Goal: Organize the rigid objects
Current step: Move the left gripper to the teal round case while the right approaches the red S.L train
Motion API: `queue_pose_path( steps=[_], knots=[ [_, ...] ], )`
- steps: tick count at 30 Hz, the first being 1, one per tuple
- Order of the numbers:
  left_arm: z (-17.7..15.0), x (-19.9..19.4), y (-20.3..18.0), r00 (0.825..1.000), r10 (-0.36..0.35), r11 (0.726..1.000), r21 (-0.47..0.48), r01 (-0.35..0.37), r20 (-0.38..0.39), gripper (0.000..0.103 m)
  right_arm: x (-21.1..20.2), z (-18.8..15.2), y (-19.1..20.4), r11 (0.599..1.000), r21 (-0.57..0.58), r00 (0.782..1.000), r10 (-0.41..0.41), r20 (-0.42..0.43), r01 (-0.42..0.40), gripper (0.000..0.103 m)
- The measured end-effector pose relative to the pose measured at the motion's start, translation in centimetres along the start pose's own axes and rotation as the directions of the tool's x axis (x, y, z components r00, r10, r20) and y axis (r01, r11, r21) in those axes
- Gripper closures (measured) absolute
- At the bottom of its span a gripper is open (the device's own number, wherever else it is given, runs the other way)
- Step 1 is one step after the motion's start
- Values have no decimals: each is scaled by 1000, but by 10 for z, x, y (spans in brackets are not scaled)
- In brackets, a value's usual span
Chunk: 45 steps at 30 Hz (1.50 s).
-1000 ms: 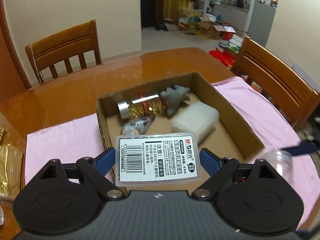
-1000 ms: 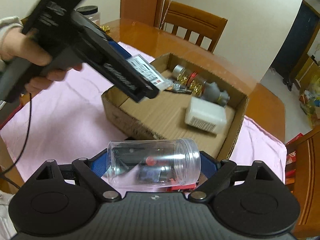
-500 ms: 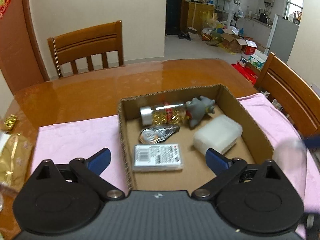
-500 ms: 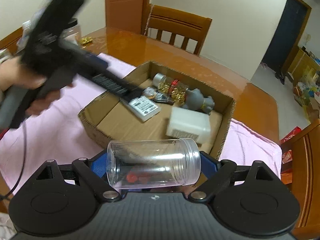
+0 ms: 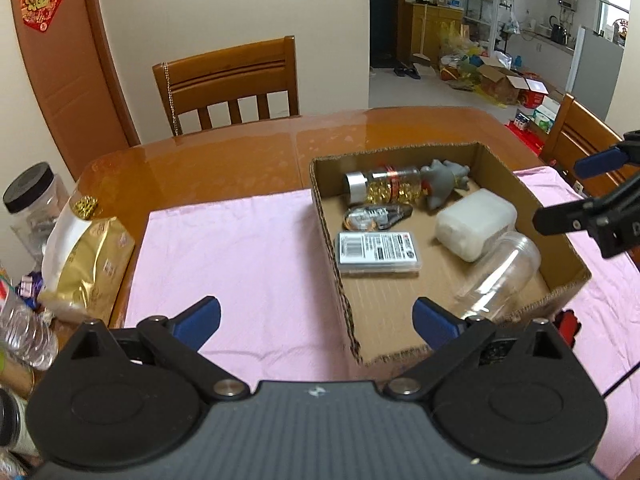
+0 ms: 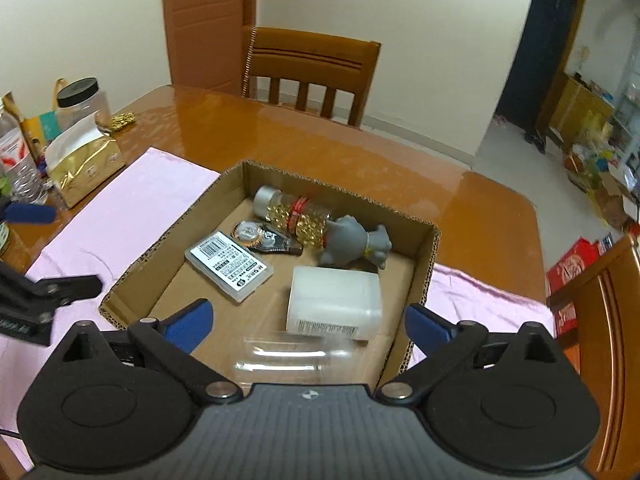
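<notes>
- While both grippers, left [image 5: 316,316] and right [image 6: 306,320], stood spread and empty, the clear jar [image 5: 498,276] lay on its side inside the cardboard box [image 5: 532,204], blurred; it could probably roll against the white container [image 5: 474,224].
- Box rested on a pink cloth [image 5: 240,252] over the glossy wooden tabletop [image 5: 224,160].
- Dining chairs and a cluttered doorway stood behind.

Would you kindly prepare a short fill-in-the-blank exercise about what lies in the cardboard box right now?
1. The grey toy animal lies inside the ____ box.
2. The left tongs stand open and hold ____.
3. The clear jar lies on its ____ beside the white container.
4. The cloth under the box is ____ in colour.

Missing words: cardboard; nothing; side; pink
</notes>
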<state>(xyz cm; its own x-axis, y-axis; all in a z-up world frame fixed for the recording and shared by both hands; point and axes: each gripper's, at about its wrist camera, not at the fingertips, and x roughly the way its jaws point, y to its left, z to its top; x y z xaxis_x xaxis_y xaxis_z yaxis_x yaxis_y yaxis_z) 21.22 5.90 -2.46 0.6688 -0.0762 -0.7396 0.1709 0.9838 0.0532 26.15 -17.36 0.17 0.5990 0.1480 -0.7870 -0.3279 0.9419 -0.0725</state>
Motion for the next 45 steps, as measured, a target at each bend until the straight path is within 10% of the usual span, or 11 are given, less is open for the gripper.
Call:
queue_pose_path(
  steps=[20,45],
  knots=[
    [-61,-16,-21,1000,-26,1000,-13,26,-17,1,-26,-106,12,950,241,979,-182,-92,200,0],
    [-81,-13,-68,985,112,975,-176,-135,-135,1,44,-118,-41,961,275,995,21,-98,7,0]
  ],
)
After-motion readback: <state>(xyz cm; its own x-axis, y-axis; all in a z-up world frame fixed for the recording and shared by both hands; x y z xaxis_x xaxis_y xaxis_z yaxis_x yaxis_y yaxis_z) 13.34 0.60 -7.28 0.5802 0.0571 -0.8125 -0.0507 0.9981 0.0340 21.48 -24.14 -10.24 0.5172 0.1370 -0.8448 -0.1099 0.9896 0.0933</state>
